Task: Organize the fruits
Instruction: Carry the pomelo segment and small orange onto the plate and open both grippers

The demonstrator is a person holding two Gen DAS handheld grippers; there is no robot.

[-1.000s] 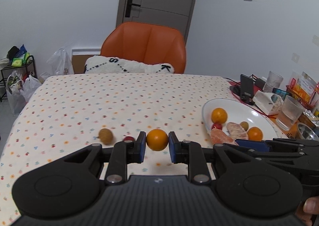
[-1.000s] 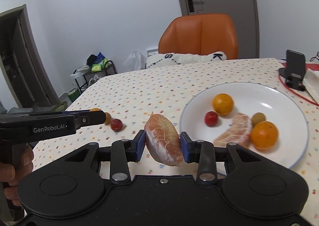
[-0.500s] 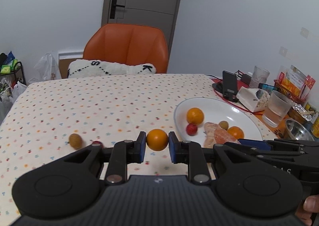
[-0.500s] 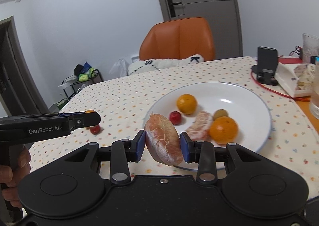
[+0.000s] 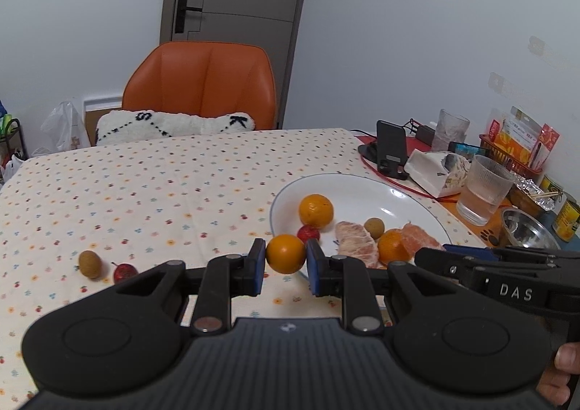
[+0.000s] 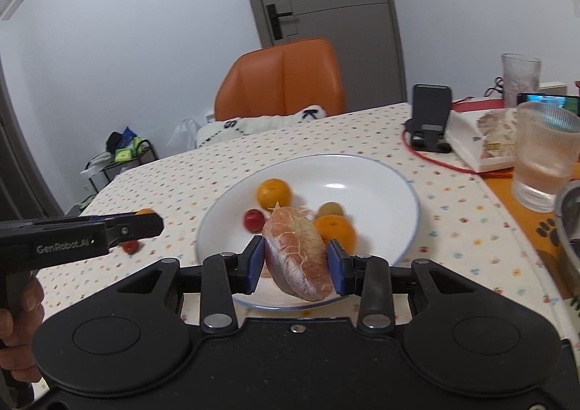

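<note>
Dotted tablecloth [image 5: 152, 192]: L claw [image 5: 285, 267] grips orange [image 5: 285, 253], R claw [image 6: 296, 267] pomelo segment [image 6: 297, 258].

My left gripper [image 6: 143, 223] carries the marking "GenRobot.AI" in pale letters along its side, read from the right wrist view. My right gripper [image 5: 453, 258] carries the letters "DAS" on its side, read from the left wrist view. The cushion [image 5: 174, 124] on the chair shows the black letters "S" and "K"; print on the snack packets is illegible.
</note>
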